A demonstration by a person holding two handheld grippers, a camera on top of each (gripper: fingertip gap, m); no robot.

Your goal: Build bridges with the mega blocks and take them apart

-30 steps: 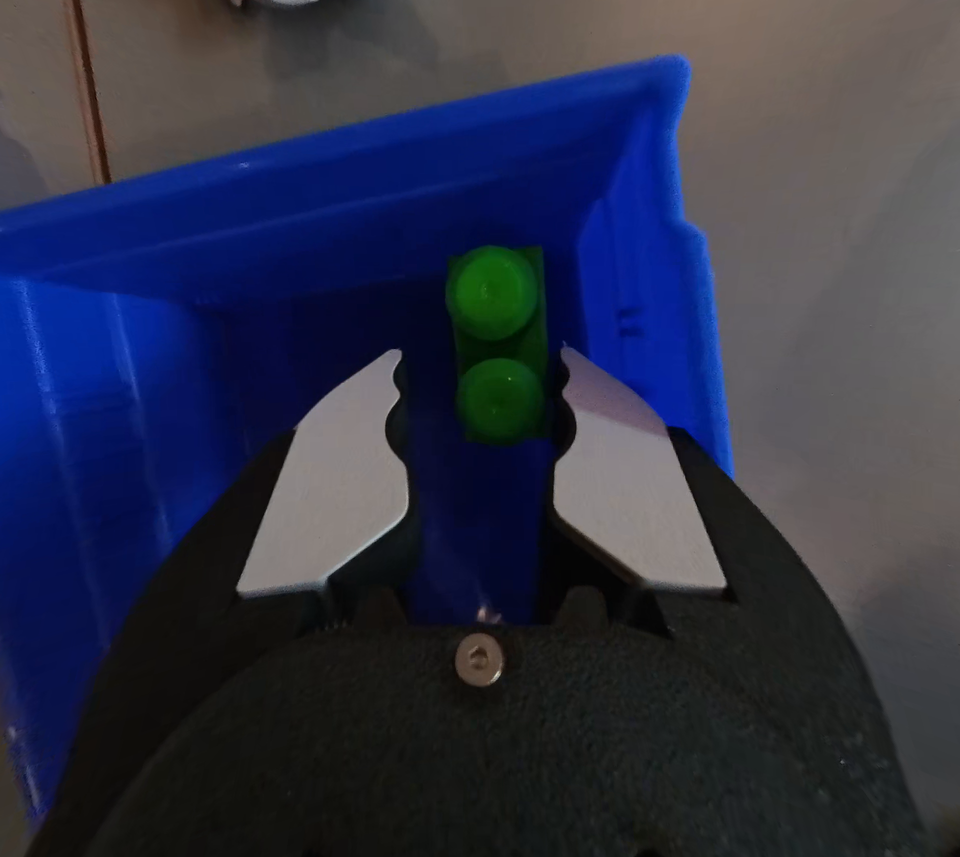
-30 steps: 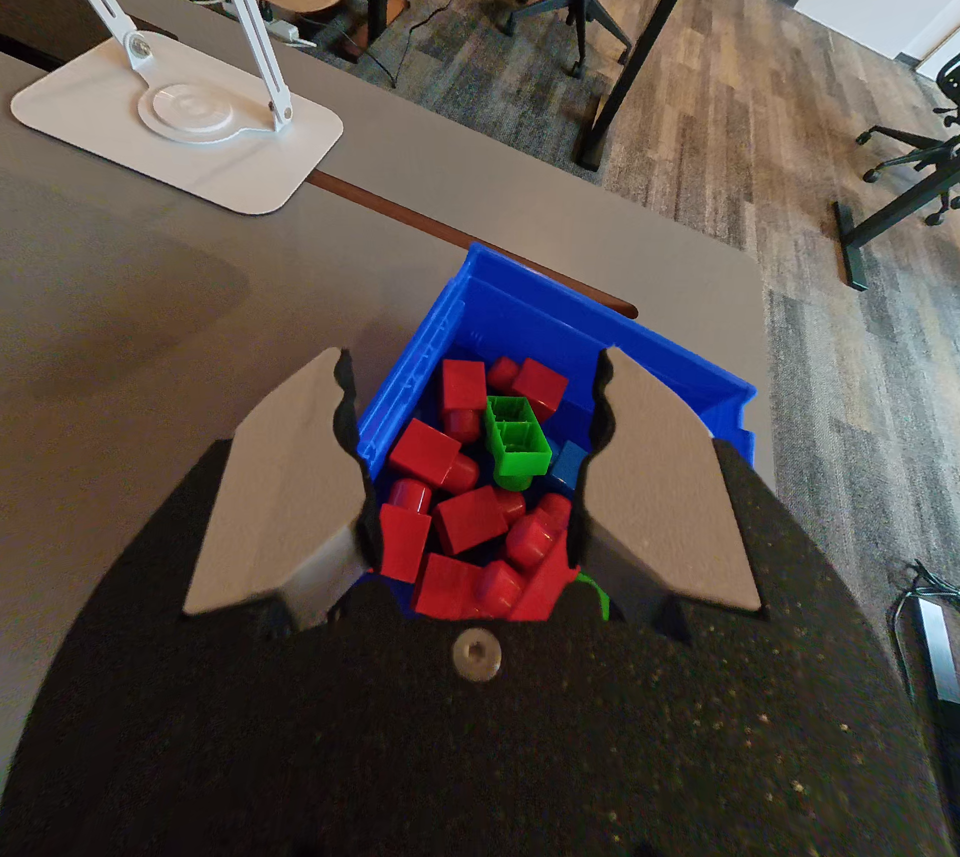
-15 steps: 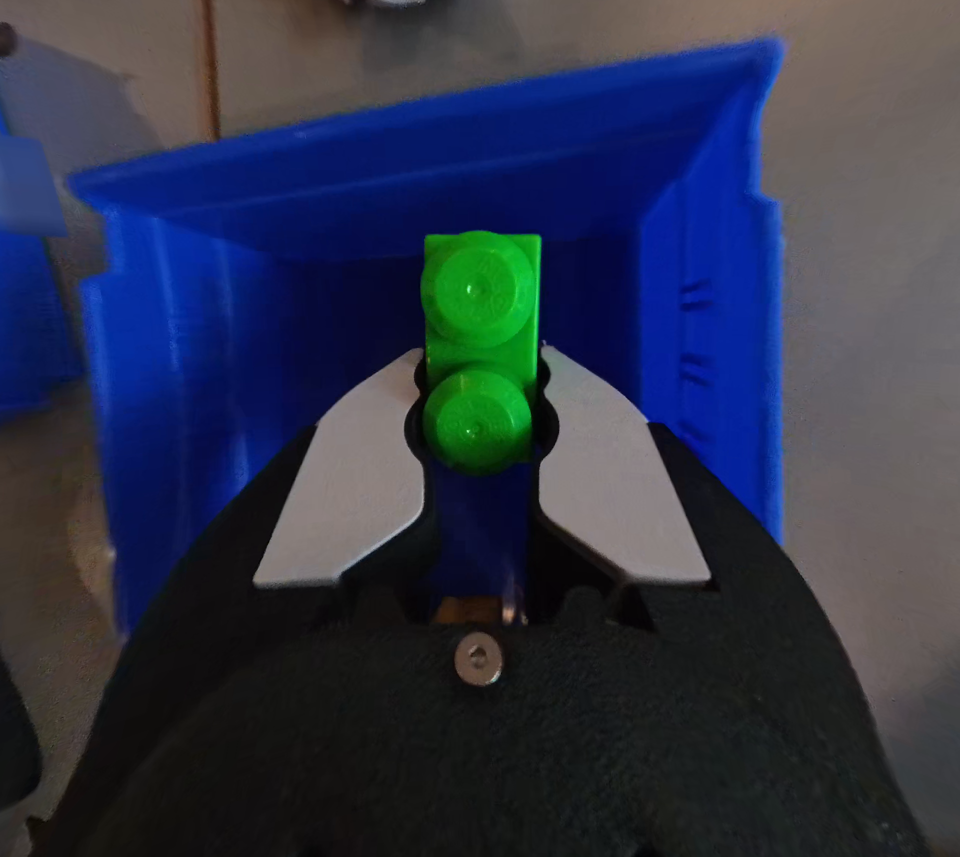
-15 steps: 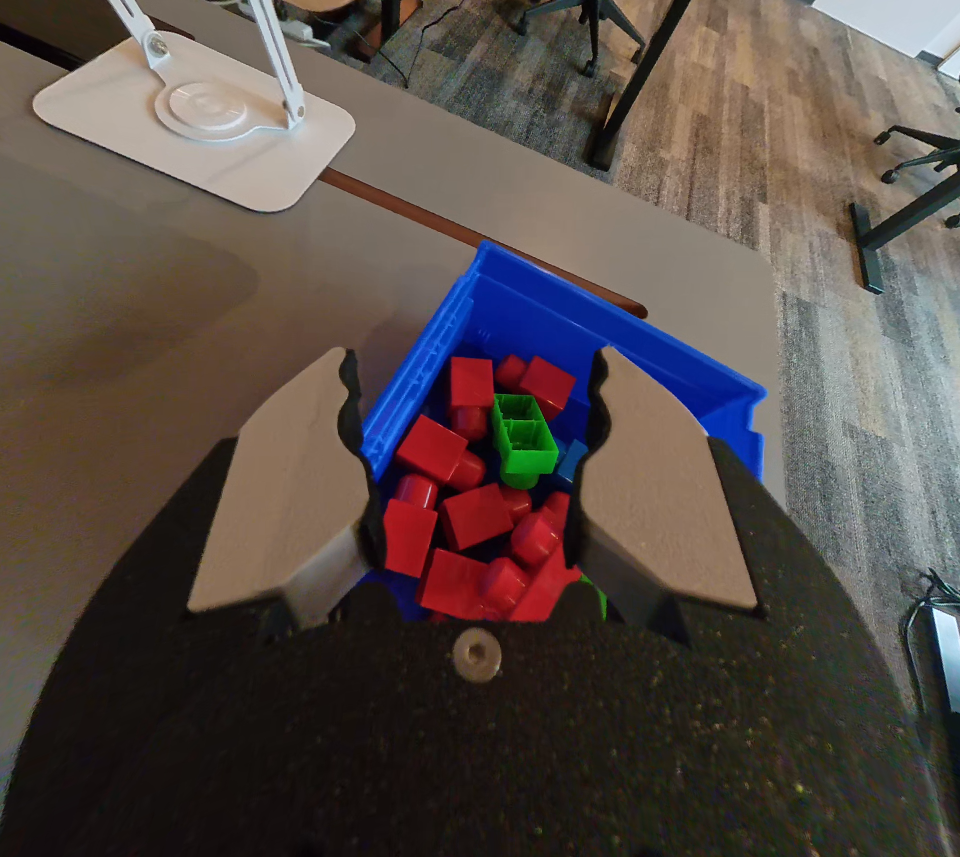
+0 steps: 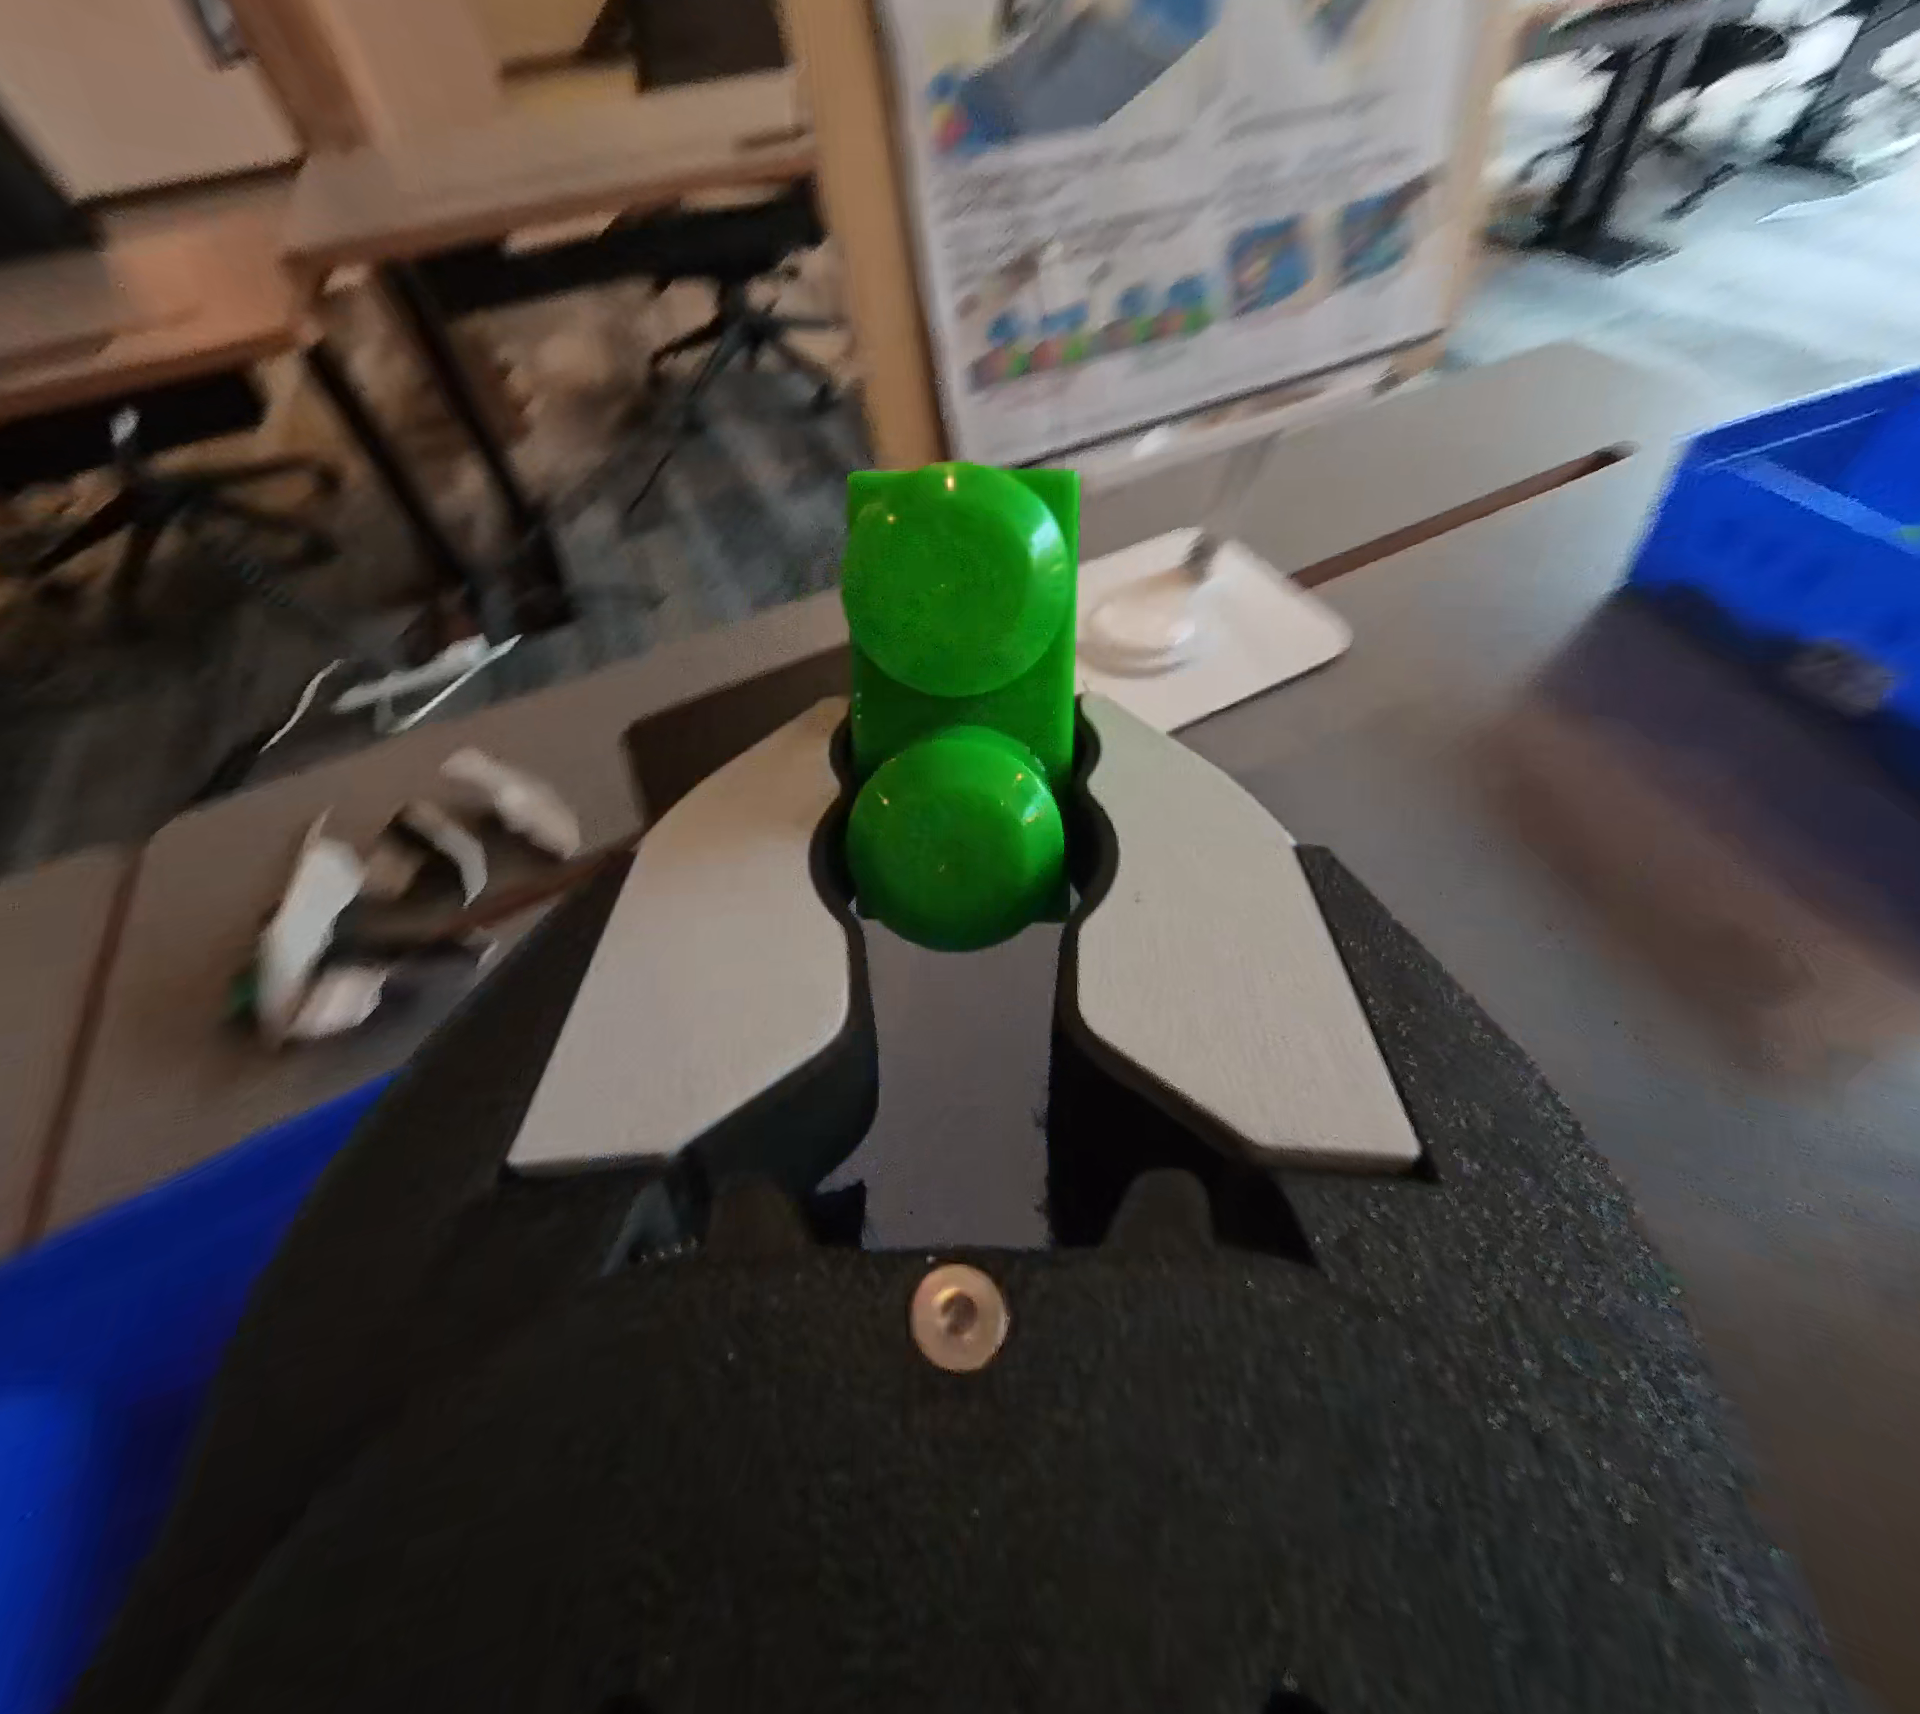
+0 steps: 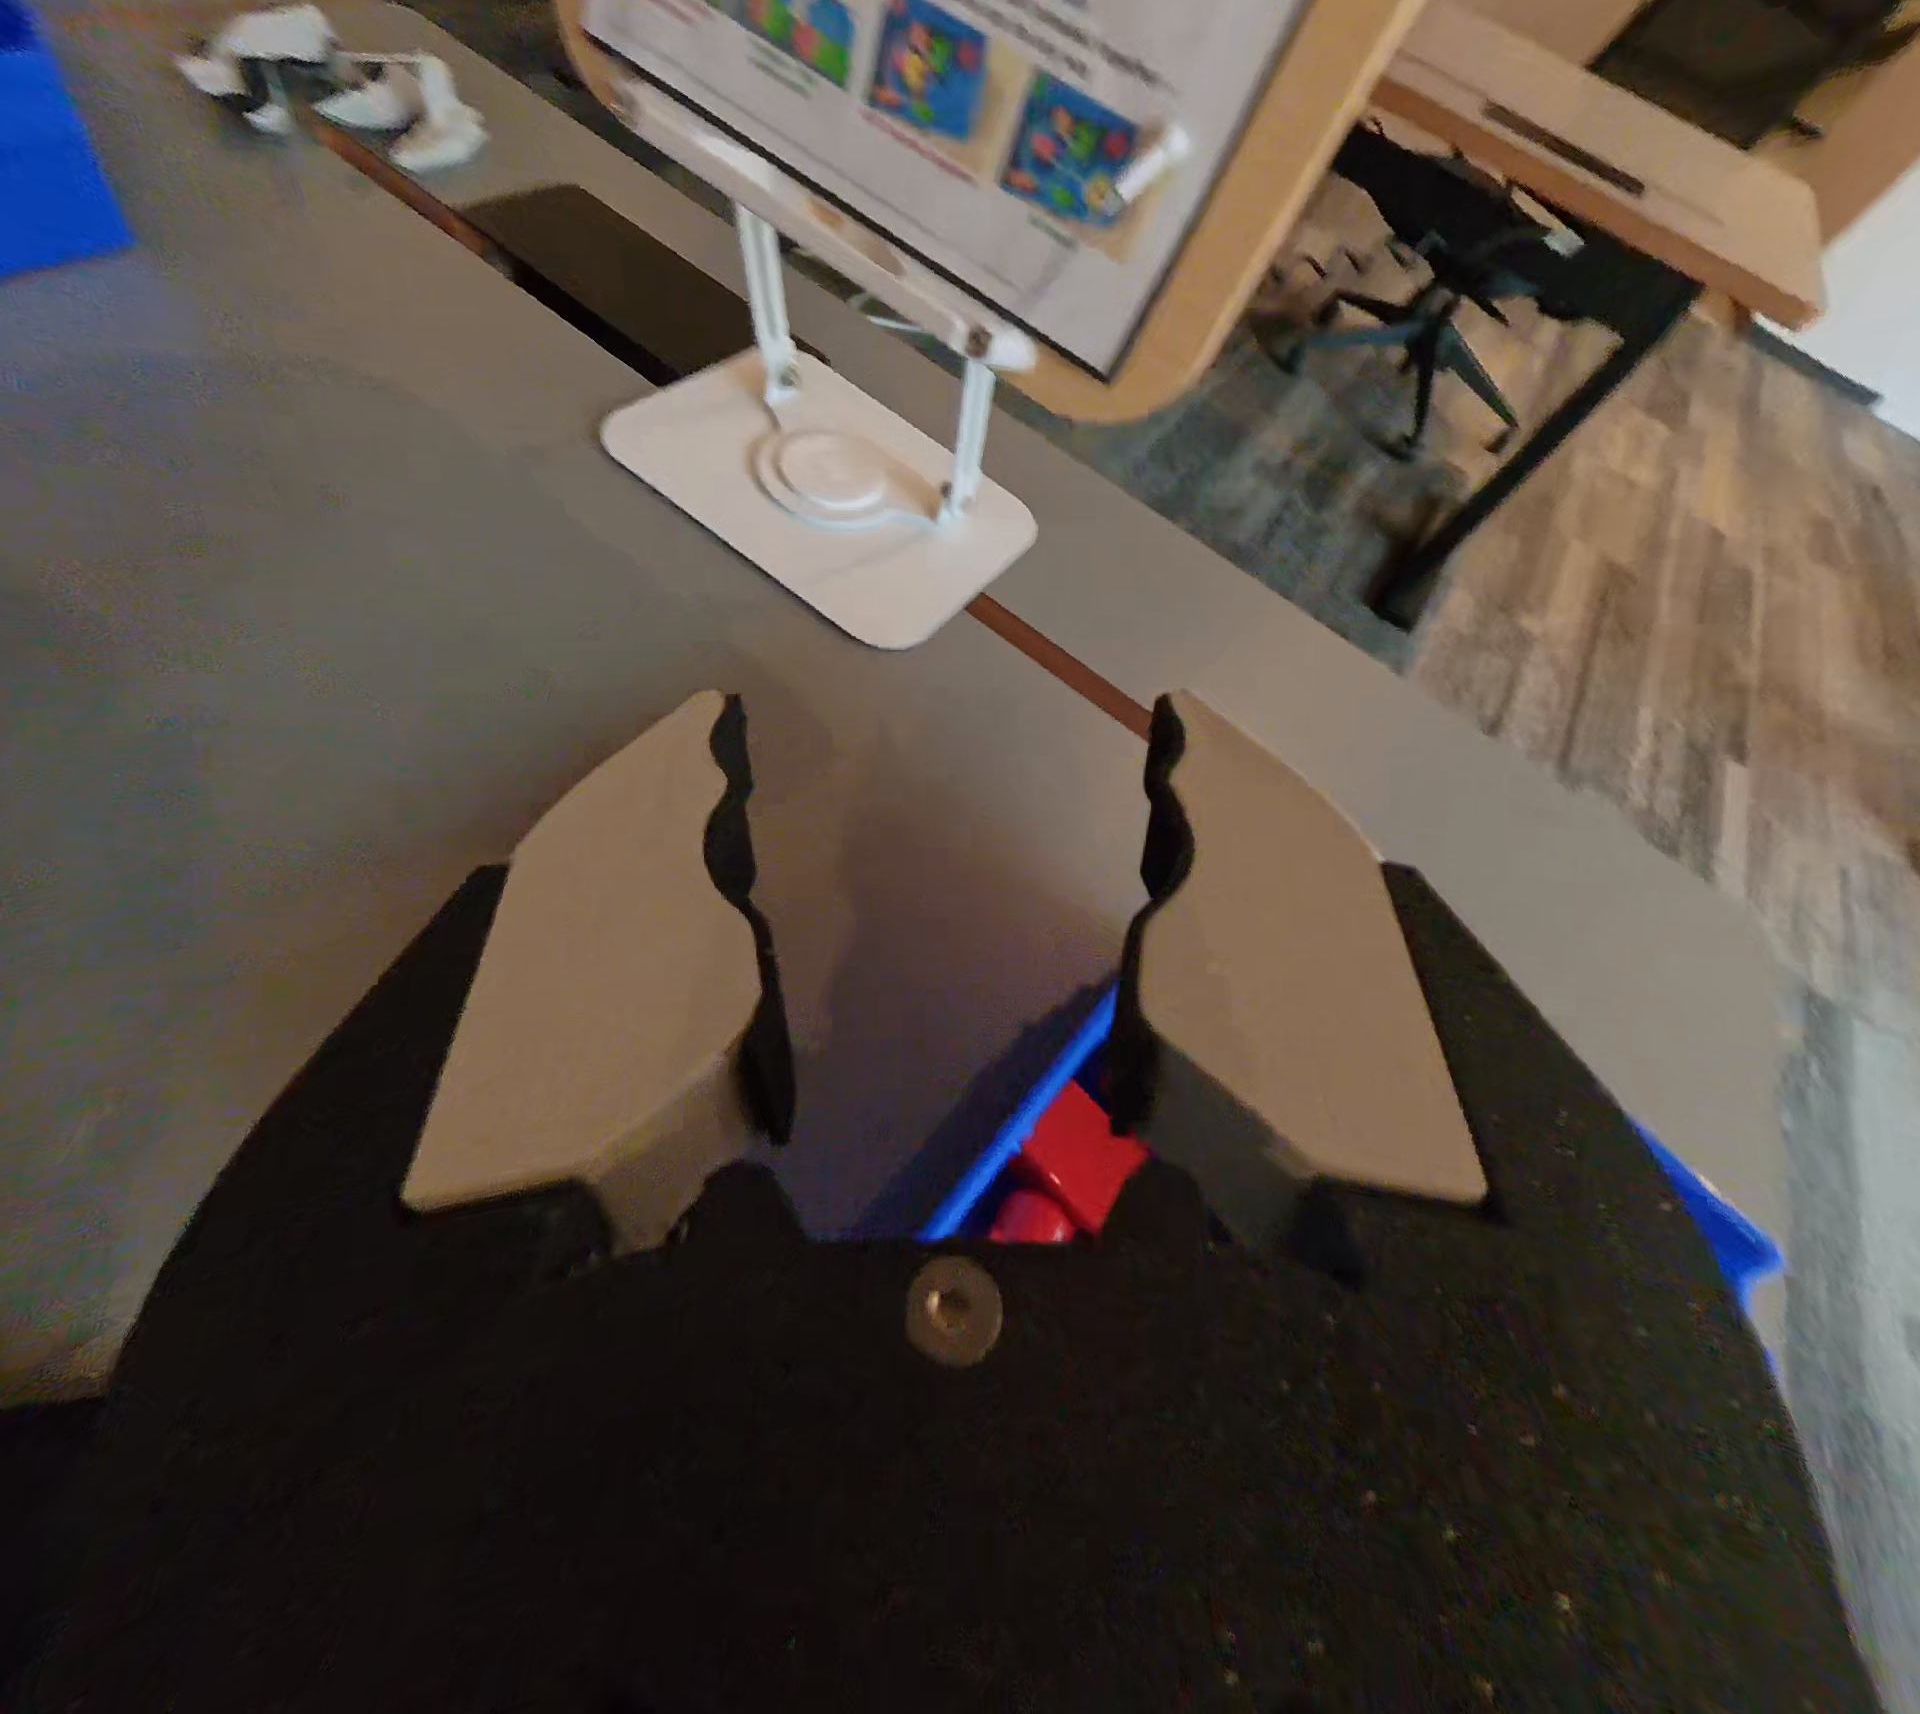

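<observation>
The left hand-held gripper [image 5: 958, 807] is closed on a green two-stud mega block [image 5: 958, 698]; its fingers press the sides of the block at the nearer stud, and the farther stud sticks out past the fingertips. The block is held up in the air above the grey desk [image 5: 1558, 885]. A blue bin [image 5: 1808, 542] is at the right on the desk, and a white stand base [image 5: 1216, 636] is behind the block. The right hand-held gripper [image 6: 945, 791] is wide open and holds nothing. Below it, a blue bin [image 6: 1023, 1114] with red mega blocks [image 6: 1081, 1155] inside stands on the desk, and a sheet on a white stand [image 6: 821, 490] is farther away
</observation>
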